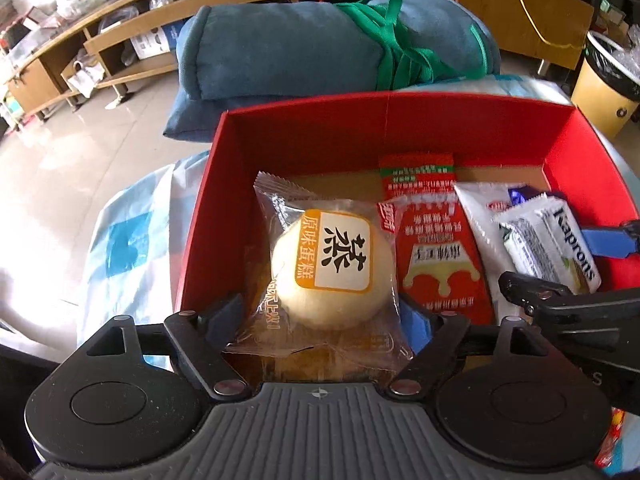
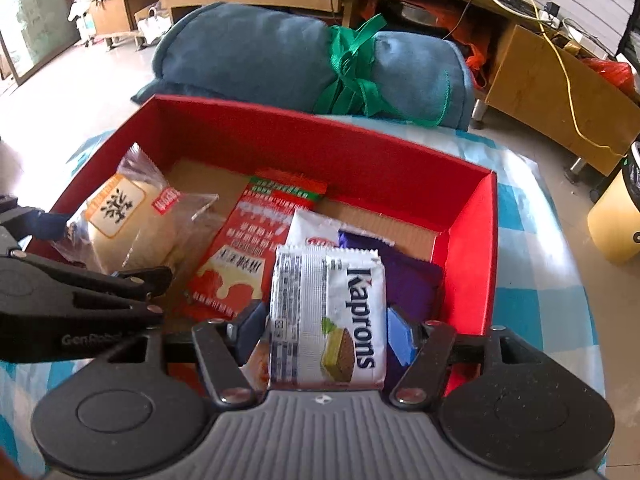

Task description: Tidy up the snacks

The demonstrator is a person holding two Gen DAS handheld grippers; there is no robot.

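Snacks are going into the red box point(image 1: 304, 132) right now, and both hands are at the release stage by my reading. On the left, the left hand-held gripper point(image 1: 320, 312) hovers over the near-left corner of the box with the round cake in its clear wrapper point(image 1: 332, 268) lying between its fingers; the jaws stand wide and the pads look clear of the wrapper, so I judge the cake let go and resting on the box floor. Moving across, a red sachet point(image 1: 438, 256) lies flat in the middle of the box with a smaller red-and-green packet point(image 1: 418, 172) tucked behind it towards the far wall, bare cardboard floor showing around them. Further right sits a white pouch point(image 2: 316, 226) over a purple packet point(image 2: 412, 280), and on top of those the Kaprons wafer pack point(image 2: 328, 316). The right hand-held gripper point(image 2: 326, 328) straddles that wafer, jaws partly open; whether the pads touch the pack I cannot tell, though a sliver of gap shows on the blue pad side. The box itself stands on a blue-checked surface point(image 2: 532, 264), a rolled blue blanket point(image 2: 256, 52) just behind it. Next move, I'd say: lift both grippers straight up and out without snagging a wrapper edge, then go looking for any snack not yet boxed.
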